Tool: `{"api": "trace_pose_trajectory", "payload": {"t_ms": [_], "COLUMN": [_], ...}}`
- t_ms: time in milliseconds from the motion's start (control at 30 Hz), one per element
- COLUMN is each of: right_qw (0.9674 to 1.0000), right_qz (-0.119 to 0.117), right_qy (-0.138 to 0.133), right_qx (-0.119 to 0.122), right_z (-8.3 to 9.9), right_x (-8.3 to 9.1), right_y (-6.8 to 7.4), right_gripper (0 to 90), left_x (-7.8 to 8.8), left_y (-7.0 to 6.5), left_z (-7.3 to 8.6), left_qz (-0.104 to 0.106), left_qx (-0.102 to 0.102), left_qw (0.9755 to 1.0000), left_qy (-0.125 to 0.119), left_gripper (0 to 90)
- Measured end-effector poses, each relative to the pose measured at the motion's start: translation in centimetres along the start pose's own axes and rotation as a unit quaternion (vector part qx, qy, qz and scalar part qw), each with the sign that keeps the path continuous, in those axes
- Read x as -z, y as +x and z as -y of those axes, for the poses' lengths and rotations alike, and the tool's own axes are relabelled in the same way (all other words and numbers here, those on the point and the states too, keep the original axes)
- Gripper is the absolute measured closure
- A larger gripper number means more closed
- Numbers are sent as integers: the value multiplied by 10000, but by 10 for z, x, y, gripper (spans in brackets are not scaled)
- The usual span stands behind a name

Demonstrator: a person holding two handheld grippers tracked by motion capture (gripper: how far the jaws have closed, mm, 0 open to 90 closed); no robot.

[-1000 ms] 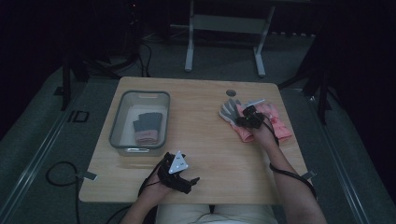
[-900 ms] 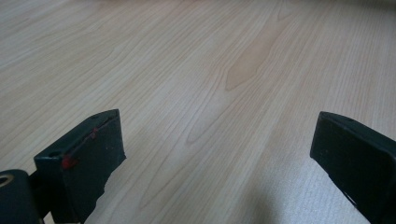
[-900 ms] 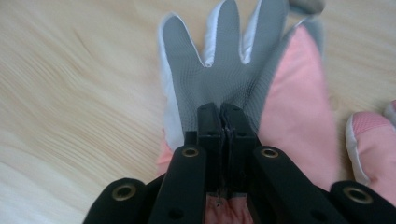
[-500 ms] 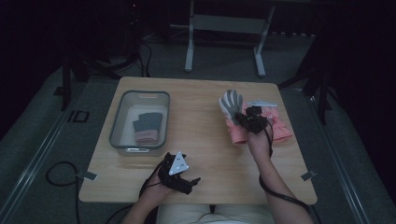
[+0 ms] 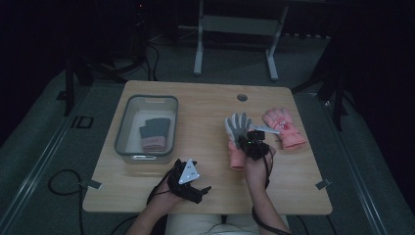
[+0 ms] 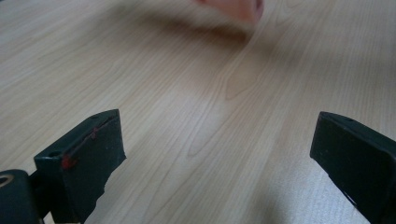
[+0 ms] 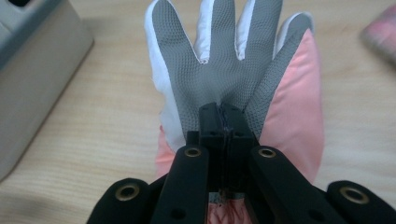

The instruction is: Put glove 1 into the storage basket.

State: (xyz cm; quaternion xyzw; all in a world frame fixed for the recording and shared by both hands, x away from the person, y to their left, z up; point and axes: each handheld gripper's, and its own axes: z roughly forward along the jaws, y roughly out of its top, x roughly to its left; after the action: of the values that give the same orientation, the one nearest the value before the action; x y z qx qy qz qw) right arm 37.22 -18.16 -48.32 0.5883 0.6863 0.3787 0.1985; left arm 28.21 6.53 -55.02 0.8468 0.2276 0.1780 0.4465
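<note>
Right hand-held gripper (image 7: 223, 122) pinches a pink glove (image 7: 243, 70), seemingly by its grey textured palm.

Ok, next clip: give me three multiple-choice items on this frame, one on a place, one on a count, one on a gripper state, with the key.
1. Where does the dark folded glove lie?
A. in the grey bin
B. on the floor
C. on the pink glove

2. How many gloves lie bare on the table, held by nothing?
A. none
B. one
C. three

3. How does the right gripper stand?
A. wide open over bare wood
B. shut on the grey-palmed glove
C. shut on the bin's rim

Key: 1 A, the high view shows it inside the bin. 2 B, the pink glove lies by itself at the right. 3 B, the right gripper view shows the jaws pinching the palm fabric.
</note>
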Motion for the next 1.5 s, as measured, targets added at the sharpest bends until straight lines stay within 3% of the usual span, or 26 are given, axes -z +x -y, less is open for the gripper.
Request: {"api": "trace_pose_trajectory", "payload": {"t_ms": [67, 167, 267, 433, 533, 733, 933, 1067, 1167, 1200, 1300, 1333, 1500], "right_qw": [9998, 9996, 9992, 9981, 9981, 9986, 9991, 9978, 9961, 9961, 9934, 9924, 9896], "right_qz": [30, 164, 163, 55, 44, 16, -303, -459, -501, -501, -486, -353, -180], "right_qy": [164, 232, 349, 602, 616, 519, 222, -21, -41, -41, -40, -35, 11], "right_qx": [-69, 95, 50, 124, 61, 22, 211, 487, 718, 718, 1043, 1180, 1428], "right_z": [7, 7, 6, 9, 9, 7, -9, -19, -22, -22, -23, -22, -23], "right_x": [-20, -35, -49, -66, -70, -66, -36, -14, -2, -2, 5, 6, 11], "right_y": [6, 12, 14, 19, 17, 18, 17, 2, -19, -19, -46, -57, -103], "right_gripper": [887, 887, 886, 877, 865, 793, 722, 669, 660, 660, 648, 650, 643], "left_x": [-1, -1, 0, -1, -1, -4, -4, -3, -3, -3, -3, -3, -3], "left_y": [0, 1, 2, 1, 0, -1, 0, -1, 0, 0, 0, -1, -1], "left_z": [1, 2, 2, 2, 3, 4, 4, 4, 4, 4, 4, 4, 3], "left_qz": [2, 33, 34, 89, 113, 151, 175, 191, 187, 187, 166, 169, 172], "left_qx": [-38, 1, 13, -29, -22, -49, -51, -50, -43, -43, -29, -29, 5], "left_qw": [10000, 10000, 10000, 9999, 9999, 9998, 9998, 9998, 9998, 9998, 9998, 9998, 9998], "left_qy": [52, 34, 22, 53, 53, 98, 96, 97, 99, 99, 81, 76, 53], "left_gripper": [26, 26, 26, 26, 26, 26, 26, 26, 26, 26, 26, 26, 26]}}
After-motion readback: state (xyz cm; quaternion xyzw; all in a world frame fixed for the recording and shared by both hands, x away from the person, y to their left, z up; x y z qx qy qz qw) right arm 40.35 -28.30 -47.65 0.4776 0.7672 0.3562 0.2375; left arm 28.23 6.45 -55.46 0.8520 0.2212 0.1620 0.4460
